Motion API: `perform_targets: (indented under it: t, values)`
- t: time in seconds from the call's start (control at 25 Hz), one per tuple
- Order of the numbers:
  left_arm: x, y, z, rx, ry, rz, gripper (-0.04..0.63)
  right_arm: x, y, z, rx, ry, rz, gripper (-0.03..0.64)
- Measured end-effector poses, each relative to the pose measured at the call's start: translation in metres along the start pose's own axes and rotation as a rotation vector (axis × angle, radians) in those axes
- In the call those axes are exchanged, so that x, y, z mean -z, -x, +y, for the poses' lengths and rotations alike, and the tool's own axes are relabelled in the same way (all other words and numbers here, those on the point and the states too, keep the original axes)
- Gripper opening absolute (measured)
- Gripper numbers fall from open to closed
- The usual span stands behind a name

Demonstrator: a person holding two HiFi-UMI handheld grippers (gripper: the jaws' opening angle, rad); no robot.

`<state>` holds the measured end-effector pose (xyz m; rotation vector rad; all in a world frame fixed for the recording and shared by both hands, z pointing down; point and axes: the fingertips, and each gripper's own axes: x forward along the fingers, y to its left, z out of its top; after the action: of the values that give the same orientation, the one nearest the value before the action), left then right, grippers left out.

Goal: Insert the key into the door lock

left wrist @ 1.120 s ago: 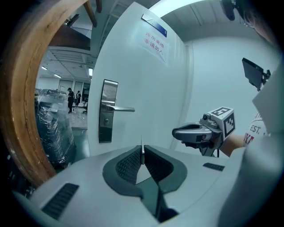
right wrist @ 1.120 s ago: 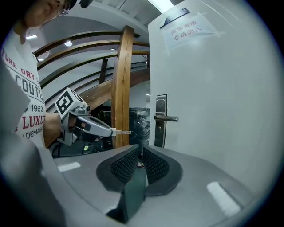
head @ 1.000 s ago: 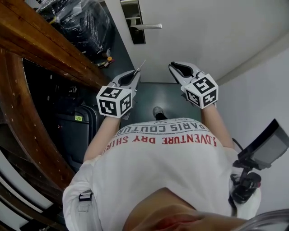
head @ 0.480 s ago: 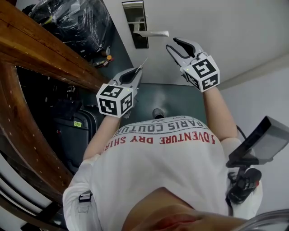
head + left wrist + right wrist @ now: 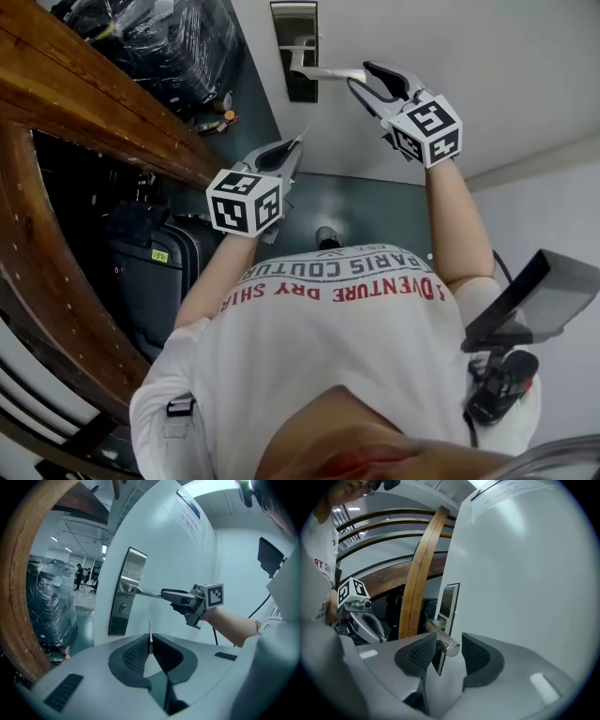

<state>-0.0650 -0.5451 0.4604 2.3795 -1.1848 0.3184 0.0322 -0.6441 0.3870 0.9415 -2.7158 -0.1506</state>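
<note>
The key [image 5: 150, 629] stands edge-on, pinched between the closed jaws of the left gripper [image 5: 291, 147], its thin blade poking out past the tips. It is held short of the door [image 5: 450, 56], well apart from the lock [image 5: 123, 607], which sits low in the metal plate [image 5: 132, 564] under the handle [image 5: 328, 73]. The right gripper [image 5: 449, 644] is up at the handle's free end. Its jaws have just been opening and now stand wide, with the handle's round tip between the pads but not gripped. A wooden rail [image 5: 94, 94] runs at the left, with a wrapped stack [image 5: 150, 37] behind it.
</note>
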Motion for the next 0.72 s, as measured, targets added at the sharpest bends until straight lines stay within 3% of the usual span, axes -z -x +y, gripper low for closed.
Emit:
perform_targets:
  t: [0.16, 0.48, 0.56, 0.72]
  values:
    - [0.001, 0.0, 0.001, 0.012, 0.035, -0.012, 0.022, 0.004, -0.005, 0.006, -0.033, 0.043, 0.04, 0.138]
    - [-0.006, -0.012, 0.001, 0.043, 0.107, -0.057, 0.022, 0.005, -0.005, 0.005, -0.03, 0.048, 0.022, 0.138]
    - [-0.009, -0.016, 0.006, 0.05, 0.175, -0.086, 0.021, 0.005, -0.005, 0.006, -0.028, 0.046, 0.021, 0.138]
    - [-0.02, -0.027, 0.017, 0.112, 0.422, -0.183, 0.023, 0.006, -0.004, 0.007, -0.018, 0.04, 0.017, 0.138]
